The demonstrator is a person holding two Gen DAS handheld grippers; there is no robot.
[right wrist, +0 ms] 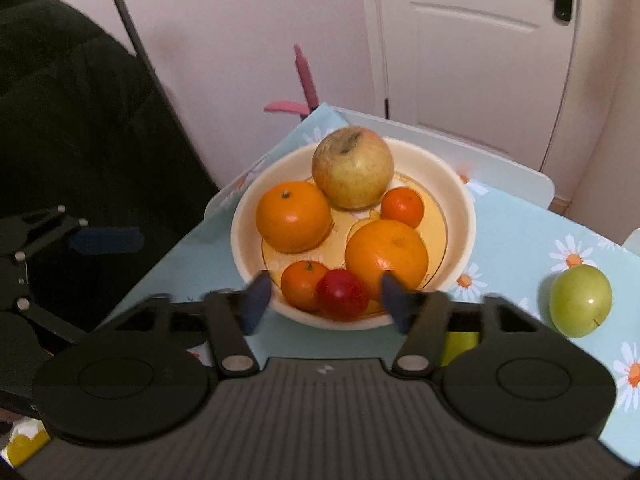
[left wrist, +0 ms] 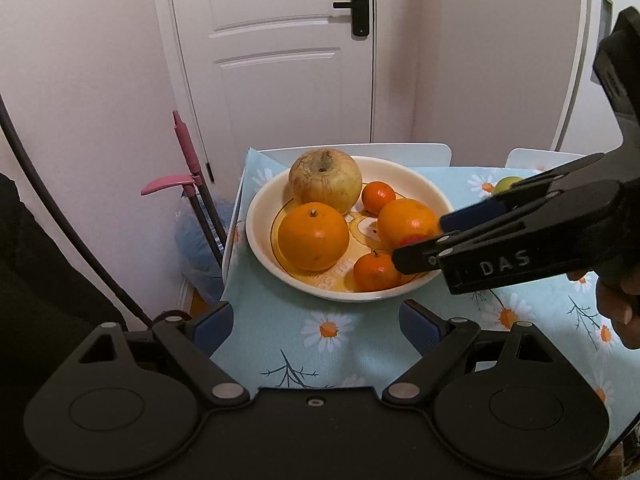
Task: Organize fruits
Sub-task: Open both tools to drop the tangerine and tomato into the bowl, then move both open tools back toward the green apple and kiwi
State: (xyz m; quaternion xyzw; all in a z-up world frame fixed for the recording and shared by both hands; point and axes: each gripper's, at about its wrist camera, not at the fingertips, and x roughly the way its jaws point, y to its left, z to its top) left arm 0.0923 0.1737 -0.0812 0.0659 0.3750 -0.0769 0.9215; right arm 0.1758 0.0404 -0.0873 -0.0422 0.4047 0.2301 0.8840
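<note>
Looking along the left gripper [left wrist: 316, 326], its blue-padded fingers [left wrist: 214, 326] stand wide apart with nothing between them, hovering over the daisy-print tablecloth [left wrist: 332, 344] just short of the cream bowl [left wrist: 260, 208]. That bowl sits near the table corner and holds a pale apple [left wrist: 325, 180], a large orange [left wrist: 313, 237], a second orange [left wrist: 408, 220] and two small tangerines [left wrist: 378, 197]. The right gripper [left wrist: 432, 236] reaches in from the right over the bowl's rim, with a bit of red fruit showing at its tips. A pink-handled broom [left wrist: 188, 148] leans by the white door [left wrist: 276, 52].

From the right wrist view, the right gripper [right wrist: 323, 296] has its fingers [right wrist: 256, 300] spread apart on either side of a small red apple [right wrist: 343, 295], not touching it. That fruit lies in the near part of the bowl [right wrist: 460, 216], resting against a tangerine [right wrist: 302, 285] and the second orange [right wrist: 386, 256]. A green apple [right wrist: 580, 300] stands alone on the tablecloth [right wrist: 516, 240], to the right of the bowl and apart from it. The left gripper [right wrist: 106, 240] shows at the left edge, blurred.
</note>
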